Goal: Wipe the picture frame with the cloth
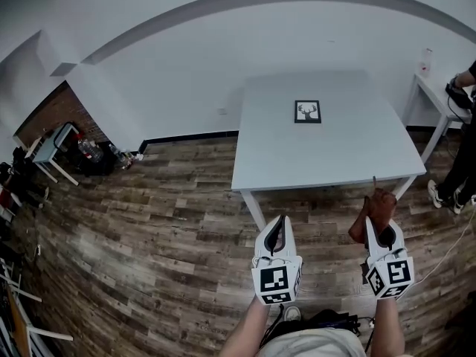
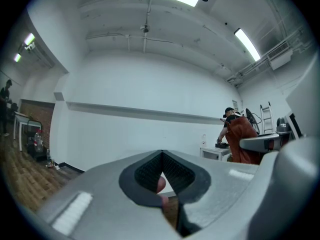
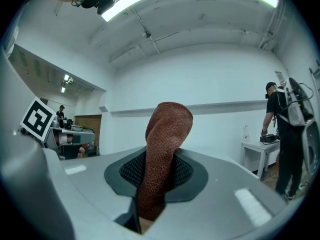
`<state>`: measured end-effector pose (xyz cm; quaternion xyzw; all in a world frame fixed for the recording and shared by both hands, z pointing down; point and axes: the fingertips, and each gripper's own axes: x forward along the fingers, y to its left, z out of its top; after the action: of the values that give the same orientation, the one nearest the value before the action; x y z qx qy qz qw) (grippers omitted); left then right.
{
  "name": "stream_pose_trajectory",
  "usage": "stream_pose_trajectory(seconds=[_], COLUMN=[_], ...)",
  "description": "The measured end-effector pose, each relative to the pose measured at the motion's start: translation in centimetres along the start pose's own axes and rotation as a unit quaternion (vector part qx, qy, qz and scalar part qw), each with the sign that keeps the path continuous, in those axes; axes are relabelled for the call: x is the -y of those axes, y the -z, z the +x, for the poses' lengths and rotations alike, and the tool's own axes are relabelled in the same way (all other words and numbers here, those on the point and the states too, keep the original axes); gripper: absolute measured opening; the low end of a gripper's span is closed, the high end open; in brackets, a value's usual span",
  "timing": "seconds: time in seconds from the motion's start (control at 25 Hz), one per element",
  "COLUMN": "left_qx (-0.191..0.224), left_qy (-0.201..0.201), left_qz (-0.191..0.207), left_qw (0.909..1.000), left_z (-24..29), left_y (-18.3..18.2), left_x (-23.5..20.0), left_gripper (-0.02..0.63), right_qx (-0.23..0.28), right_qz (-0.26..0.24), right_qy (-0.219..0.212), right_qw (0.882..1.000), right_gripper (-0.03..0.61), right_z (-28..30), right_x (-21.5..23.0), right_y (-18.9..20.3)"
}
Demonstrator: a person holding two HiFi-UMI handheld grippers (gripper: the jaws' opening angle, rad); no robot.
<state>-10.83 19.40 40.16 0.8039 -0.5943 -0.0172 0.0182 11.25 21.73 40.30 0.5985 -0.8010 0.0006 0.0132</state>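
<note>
A small black picture frame (image 1: pixel 308 111) with a deer picture lies flat near the middle of the white table (image 1: pixel 327 155). My right gripper (image 1: pixel 381 230) is shut on a brown cloth (image 1: pixel 376 208), which sticks up between its jaws (image 3: pixel 162 154). It hangs in front of the table's near right corner. My left gripper (image 1: pixel 276 233) is shut with nothing in it, held over the wooden floor just short of the table's front edge. In the left gripper view the jaws (image 2: pixel 162 184) meet with only a slit between them.
A person (image 1: pixel 461 147) stands at a small white side table (image 1: pixel 431 95) to the right; the same person (image 3: pixel 282 139) appears in the right gripper view. Clutter and a desk (image 1: pixel 52 151) sit at the far left wall. Wooden floor (image 1: pixel 149 222) surrounds the table.
</note>
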Motion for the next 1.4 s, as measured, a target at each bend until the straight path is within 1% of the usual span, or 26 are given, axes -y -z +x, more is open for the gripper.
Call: stream_pose_trajectory(seconds=[0.12, 0.24, 0.36, 0.48, 0.72, 0.96, 1.16, 1.4], left_qx=[-0.003, -0.003, 0.006, 0.015, 0.018, 0.021, 0.025, 0.023], left_qy=[0.001, -0.002, -0.011, -0.016, -0.024, -0.034, -0.044, -0.044], left_qz=[0.005, 0.011, 0.016, 0.020, 0.025, 0.033, 0.030, 0.038], left_qw=[1.0000, 0.9999, 0.9998, 0.9995, 0.9992, 0.9987, 0.9983, 0.9981], left_z=[1.6, 3.4, 5.7, 8.9, 15.1, 20.1, 22.9, 25.4], left_y=[-0.1, 0.2, 0.3, 0.1, -0.4, -0.8, -1.2, -1.5], left_x=[-0.3, -0.7, -0.9, -0.6, 0.5, 1.6, 2.6, 2.8], left_gripper=[0.000, 0.000, 0.000, 0.000, 0.000, 0.000, 0.000, 0.000], right_qx=[-0.006, -0.006, -0.004, -0.004, -0.014, -0.015, -0.014, -0.015], right_qz=[-0.009, -0.006, -0.004, -0.003, 0.010, 0.009, 0.007, 0.007], right_qy=[0.000, -0.004, -0.012, -0.018, -0.026, -0.042, -0.066, -0.073], right_qw=[1.000, 1.000, 1.000, 1.000, 1.000, 0.999, 0.998, 0.997], right_gripper=[0.107, 0.107, 0.107, 0.107, 0.107, 0.107, 0.107, 0.107], right_z=[1.6, 3.6, 6.2, 9.2, 14.3, 18.2, 20.5, 23.1], right_x=[0.1, 0.5, 1.5, 3.3, 7.1, 10.2, 11.8, 12.8], right_y=[0.4, 1.2, 2.0, 2.3, 2.9, 2.7, 2.7, 2.7])
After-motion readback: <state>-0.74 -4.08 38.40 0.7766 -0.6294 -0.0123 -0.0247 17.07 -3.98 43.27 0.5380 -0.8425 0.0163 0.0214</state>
